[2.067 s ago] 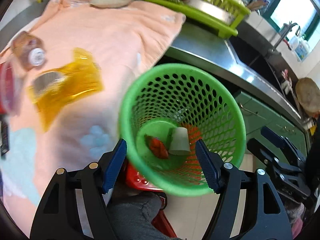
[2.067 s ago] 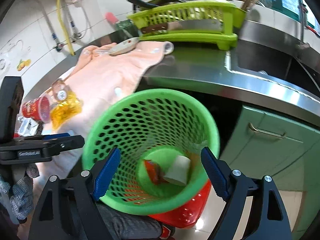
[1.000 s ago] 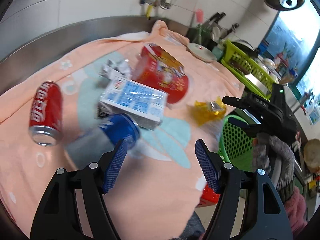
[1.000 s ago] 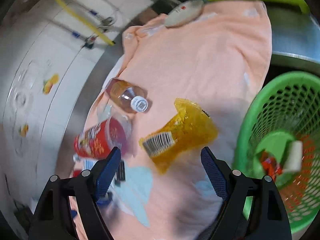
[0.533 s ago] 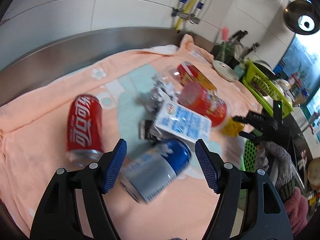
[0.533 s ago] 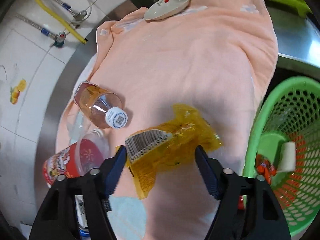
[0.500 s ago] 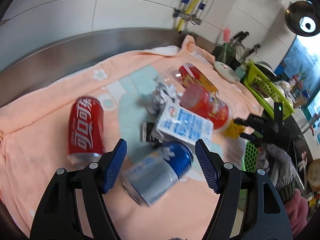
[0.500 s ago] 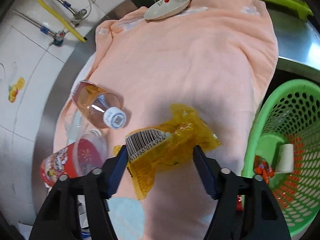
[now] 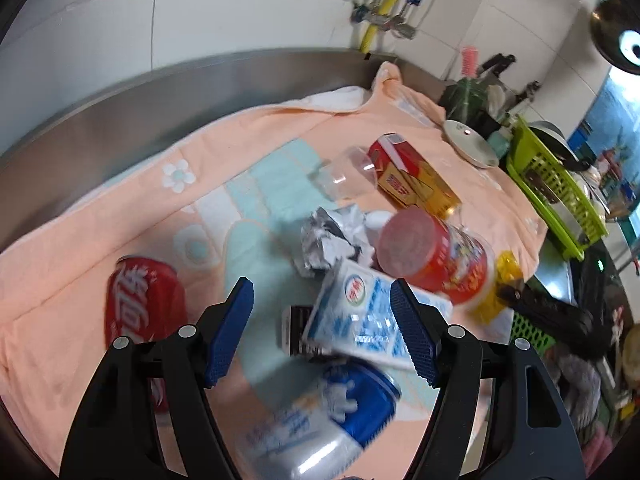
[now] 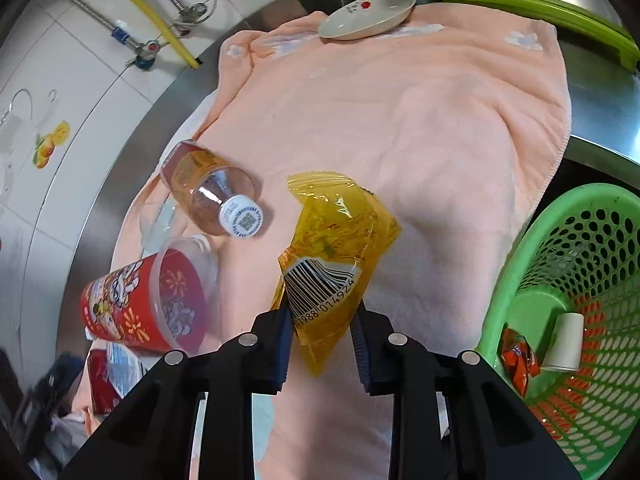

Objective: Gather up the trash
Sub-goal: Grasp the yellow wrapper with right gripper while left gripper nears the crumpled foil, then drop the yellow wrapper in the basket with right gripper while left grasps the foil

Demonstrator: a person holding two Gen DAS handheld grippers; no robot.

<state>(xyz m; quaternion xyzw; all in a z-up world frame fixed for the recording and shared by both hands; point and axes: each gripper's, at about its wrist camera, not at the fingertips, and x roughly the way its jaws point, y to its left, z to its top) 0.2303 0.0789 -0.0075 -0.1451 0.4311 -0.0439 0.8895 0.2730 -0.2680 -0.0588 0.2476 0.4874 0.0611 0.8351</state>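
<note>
In the right wrist view my right gripper [image 10: 320,332] is closed on the barcode end of a yellow snack wrapper [image 10: 336,248] lying on the peach towel [image 10: 420,120]. The green trash basket [image 10: 568,320] sits low at the right, holding a white paper cup [image 10: 566,342] and an orange wrapper [image 10: 518,356]. In the left wrist view my left gripper [image 9: 322,332] is open above a white and blue milk carton [image 9: 360,320]. A blue can [image 9: 328,420] lies just below it, a red cola can [image 9: 140,308] to the left.
Crumpled foil [image 9: 332,240], a red cup [image 9: 432,256], a clear cup [image 9: 344,176] and a red and yellow box [image 9: 412,176] lie on the towel. A bottle [image 10: 212,196] lies beside the wrapper. A plate [image 10: 368,16] and green dish rack [image 9: 556,184] stand beyond.
My right gripper has closed on the yellow wrapper's barcode end. My left gripper has shifted so the milk carton sits between its open fingers.
</note>
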